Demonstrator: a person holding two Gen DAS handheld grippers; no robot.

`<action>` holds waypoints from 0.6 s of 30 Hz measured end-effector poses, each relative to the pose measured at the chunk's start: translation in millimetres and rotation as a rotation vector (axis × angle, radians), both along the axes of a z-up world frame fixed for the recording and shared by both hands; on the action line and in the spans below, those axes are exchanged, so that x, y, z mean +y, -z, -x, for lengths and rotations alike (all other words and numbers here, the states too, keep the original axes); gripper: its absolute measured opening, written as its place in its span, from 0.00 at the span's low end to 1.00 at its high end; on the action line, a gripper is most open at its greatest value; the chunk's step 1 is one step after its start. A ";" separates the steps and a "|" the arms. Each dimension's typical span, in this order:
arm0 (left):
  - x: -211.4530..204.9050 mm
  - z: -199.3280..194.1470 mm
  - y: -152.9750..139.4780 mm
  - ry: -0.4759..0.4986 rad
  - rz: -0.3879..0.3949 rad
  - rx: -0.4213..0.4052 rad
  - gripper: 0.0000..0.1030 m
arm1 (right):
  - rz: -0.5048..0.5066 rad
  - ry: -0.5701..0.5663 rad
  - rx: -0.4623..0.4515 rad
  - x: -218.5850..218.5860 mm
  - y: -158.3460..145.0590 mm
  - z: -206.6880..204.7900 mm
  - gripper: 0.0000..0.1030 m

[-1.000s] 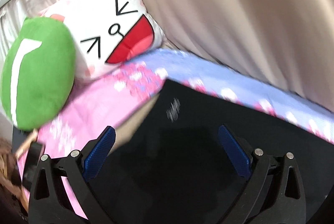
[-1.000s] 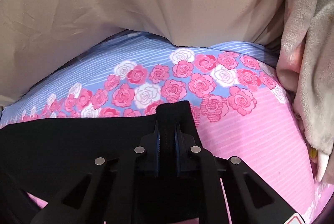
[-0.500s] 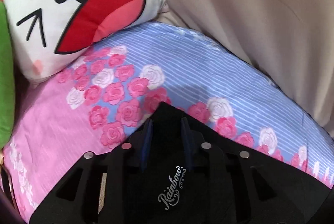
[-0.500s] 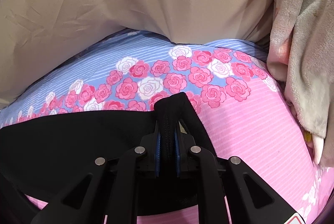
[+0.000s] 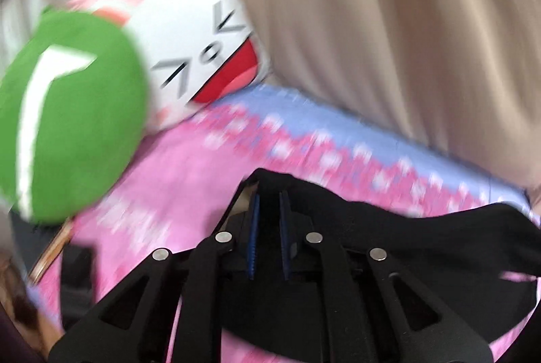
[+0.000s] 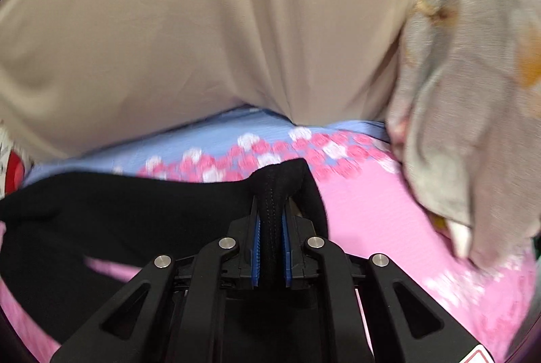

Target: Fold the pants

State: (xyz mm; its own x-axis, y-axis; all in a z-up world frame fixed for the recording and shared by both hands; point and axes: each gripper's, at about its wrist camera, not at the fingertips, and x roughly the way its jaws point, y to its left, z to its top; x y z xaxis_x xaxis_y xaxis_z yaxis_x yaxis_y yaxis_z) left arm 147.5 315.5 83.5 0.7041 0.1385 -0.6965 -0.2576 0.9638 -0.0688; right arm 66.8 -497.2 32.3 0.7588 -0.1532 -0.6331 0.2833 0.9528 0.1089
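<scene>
The black pants point(image 5: 389, 227) are held up off a pink and blue rose-print bedsheet point(image 5: 189, 166). My left gripper point(image 5: 268, 204) is shut on one corner of the pants, with black cloth pinched between its blue pads. My right gripper point(image 6: 270, 210) is shut on the other corner, a thick stitched hem of the pants point(image 6: 135, 210) bunched between its pads. The cloth hangs and sags between the two grippers above the sheet point(image 6: 389, 221). The left view is motion-blurred.
A beige curtain point(image 6: 203, 24) hangs behind the bed. A green round cushion point(image 5: 71, 112) and a white cartoon-face pillow point(image 5: 203, 58) lie at the bed's left end. A grey floral blanket point(image 6: 473, 92) is piled at the right end.
My left gripper went from open over the pants to shut on a corner, then lifted and pulled back. My right gripper stayed shut and rose a little with its corner.
</scene>
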 end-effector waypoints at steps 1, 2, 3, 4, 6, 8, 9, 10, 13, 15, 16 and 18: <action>0.2 9.3 7.6 -0.006 -0.012 0.027 0.10 | 0.010 -0.001 0.015 1.2 5.1 13.5 0.09; 0.3 20.4 23.2 -0.024 -0.038 0.074 0.11 | 0.011 0.004 0.036 0.3 12.8 21.4 0.09; -1.3 25.9 35.9 -0.047 -0.078 0.107 0.11 | -0.003 0.010 0.080 -2.2 27.9 29.8 0.10; -2.6 29.7 50.5 -0.074 -0.136 0.142 0.11 | -0.005 0.018 0.117 -4.0 39.0 34.9 0.11; 0.7 36.8 69.5 -0.096 -0.142 0.176 0.14 | -0.004 0.047 0.168 -6.3 59.7 45.1 0.25; 0.1 44.4 74.0 -0.077 -0.031 0.180 0.24 | -0.012 0.090 0.181 -5.8 66.8 57.0 0.33; -4.0 47.0 72.8 -0.053 0.046 0.170 0.46 | -0.021 0.102 0.169 -5.0 65.3 62.4 0.33; -6.5 46.1 71.6 -0.046 0.085 0.160 0.70 | -0.029 0.109 0.144 -1.4 59.8 71.3 0.34; -18.8 41.3 69.8 -0.046 0.164 0.120 0.83 | -0.008 0.145 0.096 11.7 44.1 92.7 0.46; -21.5 27.5 76.0 -0.060 0.244 0.125 0.83 | -0.019 0.146 0.070 16.9 37.6 106.1 0.46; -21.1 21.7 80.0 -0.072 0.284 0.132 0.83 | -0.033 0.147 0.058 20.2 34.6 113.0 0.47; -18.2 4.9 95.4 -0.095 0.369 0.166 0.82 | -0.073 0.149 0.050 22.6 32.1 120.3 0.52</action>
State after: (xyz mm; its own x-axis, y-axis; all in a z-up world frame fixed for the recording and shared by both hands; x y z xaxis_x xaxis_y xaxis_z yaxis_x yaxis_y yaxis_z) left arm 142.6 297.3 -11.8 0.5739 -0.0833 -0.8147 -0.3808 0.8536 -0.3555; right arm -53.6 -474.6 0.2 0.6987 -0.2141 -0.6826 0.4273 0.8901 0.1582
